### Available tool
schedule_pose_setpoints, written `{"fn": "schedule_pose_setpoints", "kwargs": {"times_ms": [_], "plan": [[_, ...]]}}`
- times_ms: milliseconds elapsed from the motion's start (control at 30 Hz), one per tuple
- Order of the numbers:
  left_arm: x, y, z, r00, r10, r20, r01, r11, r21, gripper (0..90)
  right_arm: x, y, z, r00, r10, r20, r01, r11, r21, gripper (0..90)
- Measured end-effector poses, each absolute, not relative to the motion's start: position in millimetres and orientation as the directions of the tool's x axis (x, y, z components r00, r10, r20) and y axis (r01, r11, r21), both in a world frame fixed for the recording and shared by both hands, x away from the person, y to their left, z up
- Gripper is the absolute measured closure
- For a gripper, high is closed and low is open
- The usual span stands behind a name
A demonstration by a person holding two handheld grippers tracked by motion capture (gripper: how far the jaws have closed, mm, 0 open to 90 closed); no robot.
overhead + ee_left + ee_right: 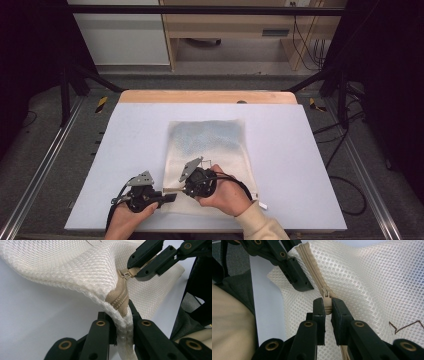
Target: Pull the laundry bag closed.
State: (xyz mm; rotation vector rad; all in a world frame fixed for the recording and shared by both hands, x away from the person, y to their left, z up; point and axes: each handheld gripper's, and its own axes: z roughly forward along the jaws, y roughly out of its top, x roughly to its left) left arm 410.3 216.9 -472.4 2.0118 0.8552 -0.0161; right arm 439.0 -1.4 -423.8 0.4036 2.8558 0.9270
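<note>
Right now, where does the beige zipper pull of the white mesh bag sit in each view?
High view: too small to tell; it lies by the right gripper.
Left gripper view: beige zipper pull upper right.
Right gripper view: centre, pinched between the jaws.
Shared landmark: white mesh bag.

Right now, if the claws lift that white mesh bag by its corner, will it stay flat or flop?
The mesh bag will probably flop: its edge already drapes and folds where the left claw pinches it. It looks light, thin and see-through. The weave seems grippy, so slipping is unlikely.

Even, soft overhead light falls on the pale table (300, 150); its surroundings sink into darkness. Shadows are faint. Both gripper views are sharp up close, softening toward their edges.
</note>
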Motion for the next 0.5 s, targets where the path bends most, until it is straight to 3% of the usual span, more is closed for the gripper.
{"fn": "schedule_pose_setpoints", "kwargs": {"times_ms": [500], "plan": [[410.6, 217.8, -471.9, 0.757, 0.562, -0.333, 0.575, -0.332, 0.748, 84.1, 439.5, -4.8, -422.5, -0.956, 0.292, -0.031, 0.221, 0.783, 0.582, 81.9]]}}
